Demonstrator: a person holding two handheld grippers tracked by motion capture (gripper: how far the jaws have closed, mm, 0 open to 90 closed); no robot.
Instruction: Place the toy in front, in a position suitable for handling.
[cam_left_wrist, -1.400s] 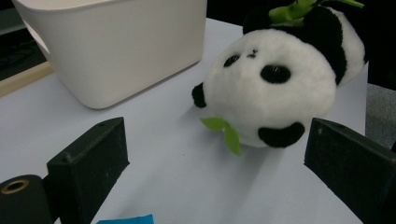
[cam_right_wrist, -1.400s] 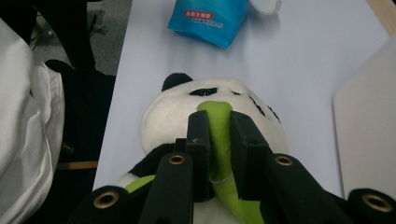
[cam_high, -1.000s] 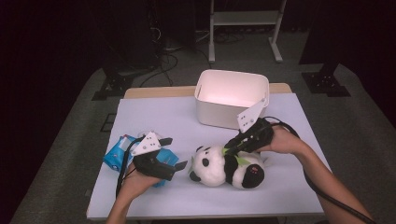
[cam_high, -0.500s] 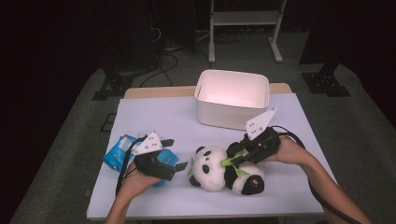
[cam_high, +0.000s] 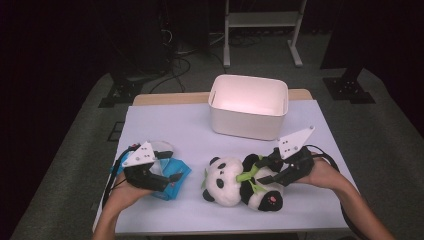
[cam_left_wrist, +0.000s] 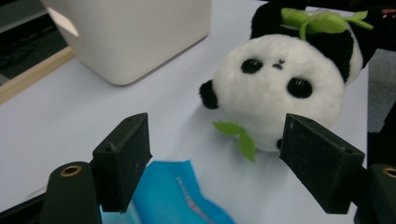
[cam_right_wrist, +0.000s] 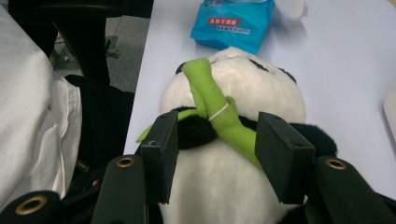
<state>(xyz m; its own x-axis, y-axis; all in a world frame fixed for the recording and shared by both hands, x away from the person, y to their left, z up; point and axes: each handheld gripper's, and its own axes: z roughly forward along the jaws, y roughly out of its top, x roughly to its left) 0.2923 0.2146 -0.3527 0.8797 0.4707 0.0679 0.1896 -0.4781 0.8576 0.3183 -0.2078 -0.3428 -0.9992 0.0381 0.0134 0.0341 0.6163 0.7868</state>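
A plush panda (cam_high: 225, 182) lies on its back on the white table, a green bamboo sprig (cam_right_wrist: 210, 100) across its neck. My right gripper (cam_high: 256, 176) sits over its belly. Its jaws have just been opening and stand either side of the sprig (cam_right_wrist: 217, 149) without pressing it. My left gripper (cam_high: 170, 176) hovers over a blue packet (cam_high: 182, 170) at the front left and faces the panda's head (cam_left_wrist: 280, 88). Its jaws have just been closing, and they remain wide apart (cam_left_wrist: 219, 163) with nothing between them; the packet (cam_left_wrist: 177, 196) lies below.
A white bin (cam_high: 247, 122) stands behind the panda at the table's back middle and rises close on the left in the left gripper view (cam_left_wrist: 130, 37). A clear plastic piece (cam_high: 162, 147) lies beside the blue packet (cam_right_wrist: 231, 23). Dark floor surrounds the table.
My right gripper has drawn back to the right and lower, and its jaws have come apart over the panda. The left hand has shifted a little over the packet.
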